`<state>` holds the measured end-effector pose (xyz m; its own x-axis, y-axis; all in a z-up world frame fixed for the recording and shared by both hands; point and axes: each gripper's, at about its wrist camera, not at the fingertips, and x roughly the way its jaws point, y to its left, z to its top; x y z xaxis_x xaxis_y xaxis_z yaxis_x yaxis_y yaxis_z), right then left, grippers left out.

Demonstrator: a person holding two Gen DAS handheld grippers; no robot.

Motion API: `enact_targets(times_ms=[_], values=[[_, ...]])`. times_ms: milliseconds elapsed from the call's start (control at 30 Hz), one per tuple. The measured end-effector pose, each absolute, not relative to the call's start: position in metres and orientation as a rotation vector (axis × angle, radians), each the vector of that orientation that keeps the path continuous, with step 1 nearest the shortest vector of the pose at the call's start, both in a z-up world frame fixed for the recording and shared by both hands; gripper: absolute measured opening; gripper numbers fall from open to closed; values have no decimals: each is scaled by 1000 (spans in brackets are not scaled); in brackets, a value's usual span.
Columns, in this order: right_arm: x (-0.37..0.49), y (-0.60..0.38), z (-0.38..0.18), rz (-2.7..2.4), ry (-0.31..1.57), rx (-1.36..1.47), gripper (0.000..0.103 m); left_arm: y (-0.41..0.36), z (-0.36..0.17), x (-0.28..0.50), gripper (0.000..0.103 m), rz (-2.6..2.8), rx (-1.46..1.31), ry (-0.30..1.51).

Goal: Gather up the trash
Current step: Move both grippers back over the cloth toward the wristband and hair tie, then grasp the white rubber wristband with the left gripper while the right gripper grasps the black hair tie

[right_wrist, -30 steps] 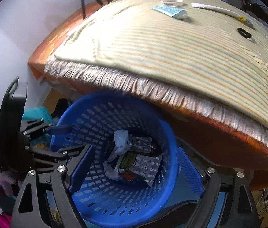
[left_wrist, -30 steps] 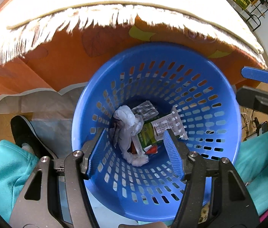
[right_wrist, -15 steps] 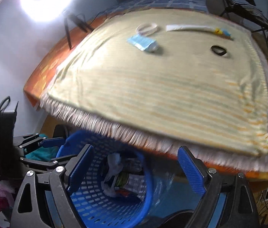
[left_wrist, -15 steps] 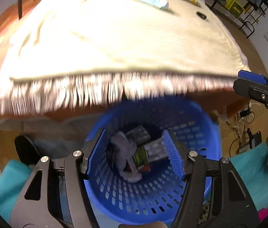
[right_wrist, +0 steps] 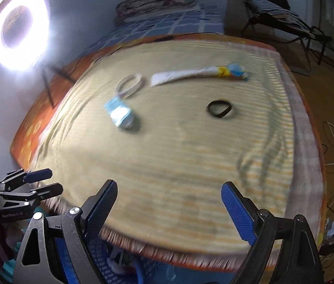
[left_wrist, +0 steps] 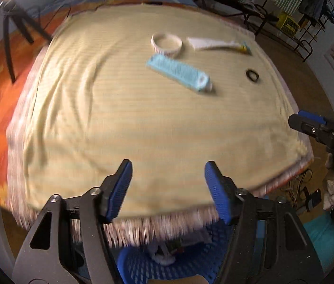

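**Trash on the bed, both claws empty**

Left wrist view: Trash sits on the striped bedspread (left_wrist: pixel 124 108), toward 12 o'clock from the left gripper (left_wrist: pixel 168 187). Pale blue tube (left_wrist: pixel 178 73) lies at about 12, cap end pointing to 4 o'clock. White ring (left_wrist: pixel 167 43) just beyond it, touching or nearly so, blur hides which. White flattened tube (left_wrist: pixel 216 43) at 1 o'clock, black band (left_wrist: pixel 252 75) at 2 o'clock, apart from the rest. Blue basket (left_wrist: pixel 167 262) at 6 o'clock under the fringe, with crumpled trash inside. Left jaws have just been opening; wide now, nothing between them. Right gripper (left_wrist: pixel 309 122) shows at 3 o'clock.

Right wrist view: right gripper (right_wrist: pixel 169 209) spread wide, holding nothing. Blue tube (right_wrist: pixel 120 113) at 11 o'clock, ring (right_wrist: pixel 130 85) beyond it, white tube (right_wrist: pixel 197 74) at 12, band (right_wrist: pixel 220 108) at 1 o'clock. Basket (right_wrist: pixel 100 260) at 7 o'clock. Left gripper (right_wrist: pixel 37 182) at 9 o'clock.

Handling, judged: all light. The tubes look soft and squashable, so pinch across the flat body mid-length, not the cap. Ring looks stiff: grip one side of the rim. Band is thin and floppy against soft cloth, so fabric may get caught with it.
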<state>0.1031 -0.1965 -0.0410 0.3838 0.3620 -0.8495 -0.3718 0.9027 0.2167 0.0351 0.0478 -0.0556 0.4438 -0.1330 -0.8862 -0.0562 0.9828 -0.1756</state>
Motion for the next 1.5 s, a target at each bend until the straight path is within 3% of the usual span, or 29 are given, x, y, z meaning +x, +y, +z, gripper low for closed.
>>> enact_targets(times_ms=[333, 833, 1100, 1167, 1267, 1333, 1367, 1433, 1500], values=[[177, -211, -76, 391, 1146, 87, 87, 48, -50, 126, 75, -49, -155, 1079], [230, -191, -97, 356, 1171, 74, 82, 56, -88, 224, 80, -7, -107, 1137], [236, -192, -97, 335, 1147, 55, 55, 52, -95, 241, 78, 27, -51, 1129], [237, -196, -97, 326, 1145, 56, 43, 52, -95, 243, 71, 37, -42, 1120], [235, -197, -97, 322, 1141, 47, 33, 51, -93, 244, 53, 39, -32, 1112], [234, -197, -96, 328, 1142, 45, 23, 51, -91, 245, 31, 41, -26, 1108], [234, -196, -95, 337, 1144, 48, 16, 52, -90, 245, 26, 41, -29, 1109], [234, -193, -95, 352, 1146, 53, 11, 54, -89, 247, 11, 44, -41, 1109], [233, -191, -94, 359, 1144, 52, 7, 59, -87, 248, 8, 42, -66, 1108]])
